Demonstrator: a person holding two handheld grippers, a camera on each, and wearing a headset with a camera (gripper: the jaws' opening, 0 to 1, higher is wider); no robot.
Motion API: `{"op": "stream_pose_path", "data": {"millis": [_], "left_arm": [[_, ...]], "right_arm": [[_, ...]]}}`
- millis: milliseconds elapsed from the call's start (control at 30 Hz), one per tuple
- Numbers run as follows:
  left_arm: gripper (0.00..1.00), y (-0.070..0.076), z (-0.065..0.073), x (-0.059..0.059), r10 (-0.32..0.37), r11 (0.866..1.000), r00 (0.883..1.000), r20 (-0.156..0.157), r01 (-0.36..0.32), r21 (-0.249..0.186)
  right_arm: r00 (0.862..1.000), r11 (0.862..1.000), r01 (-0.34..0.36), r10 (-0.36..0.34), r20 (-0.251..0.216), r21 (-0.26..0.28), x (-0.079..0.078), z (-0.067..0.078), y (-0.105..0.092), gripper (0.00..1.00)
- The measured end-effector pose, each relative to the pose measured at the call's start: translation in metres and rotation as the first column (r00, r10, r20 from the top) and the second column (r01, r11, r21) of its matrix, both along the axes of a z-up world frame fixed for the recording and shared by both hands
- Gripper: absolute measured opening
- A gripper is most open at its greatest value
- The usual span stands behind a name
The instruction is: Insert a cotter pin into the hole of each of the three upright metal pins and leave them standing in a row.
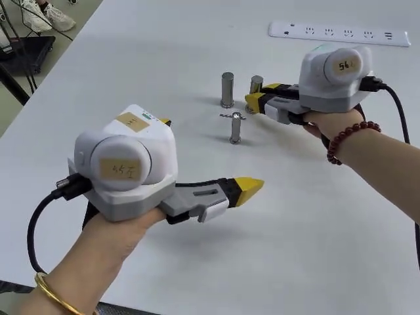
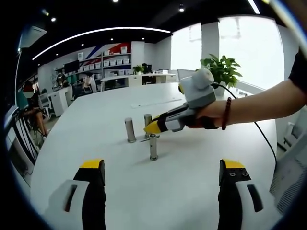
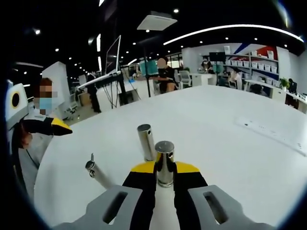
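One metal pin [image 1: 235, 128] held its cotter pin [image 1: 232, 116], two lacked one; my right hand-held gripper [image 3: 164, 168] clamped the second metal pin [image 3: 164, 153], my left hand-held gripper [image 2: 161, 165] gaped open.

On the table [image 1: 315, 216] the front pin [image 1: 235, 129] stands nearest, a cotter pin [image 1: 232, 116] seemingly through its top. Behind it stand the rear left pin [image 1: 227, 90] and the rear right pin [image 1: 256, 83], the latter clamped in the right gripper [image 1: 254, 100]. A power strip [image 1: 338, 33] lies far behind, to the right. The left gripper [image 2: 160, 170] hangs before the pins, well apart from them, jaws spread.
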State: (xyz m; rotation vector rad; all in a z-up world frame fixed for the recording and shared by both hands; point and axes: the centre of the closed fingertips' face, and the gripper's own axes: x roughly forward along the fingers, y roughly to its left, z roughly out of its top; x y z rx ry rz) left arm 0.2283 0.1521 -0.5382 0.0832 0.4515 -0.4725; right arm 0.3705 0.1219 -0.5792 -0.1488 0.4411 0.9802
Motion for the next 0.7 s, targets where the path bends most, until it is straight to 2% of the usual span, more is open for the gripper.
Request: {"op": "stream_pose_path", "data": {"millis": [200,333,433,533,667,700], "left_arm": [[0.99,0.001,0.003,0.002,-0.001,1.0,1.0,0.009,0.001,0.002],[0.99,0.001,0.003,0.002,0.001,1.0,1.0,0.007,-0.001,0.002],[0.99,0.002,0.004,0.003,0.002,1.0,1.0,0.009,-0.002,0.005],[0.98,0.001,0.005,0.004,0.002,1.0,1.0,0.014,-0.002,0.003],[0.98,0.002,0.005,0.005,0.003,1.0,1.0,0.013,-0.003,0.007],[0.98,0.002,0.005,0.005,0.003,1.0,1.0,0.014,-0.003,0.006]], "right_arm": [[1.0,0.999,-0.005,0.006,0.026,-0.032,-0.011,0.004,-0.01,0.07],[1.0,0.999,0.003,-0.002,0.026,-0.041,-0.011,0.003,-0.02,0.07],[1.0,0.999,0.013,-0.012,0.023,-0.049,-0.019,0.003,-0.026,0.07],[0.999,0.998,0.029,-0.028,0.017,-0.049,-0.019,0.002,-0.036,0.07],[0.999,0.997,0.039,-0.038,0.017,-0.061,-0.032,0.002,-0.04,0.07],[0.999,0.997,0.041,-0.04,0.017,-0.062,-0.029,0.001,-0.042,0.07]]}}
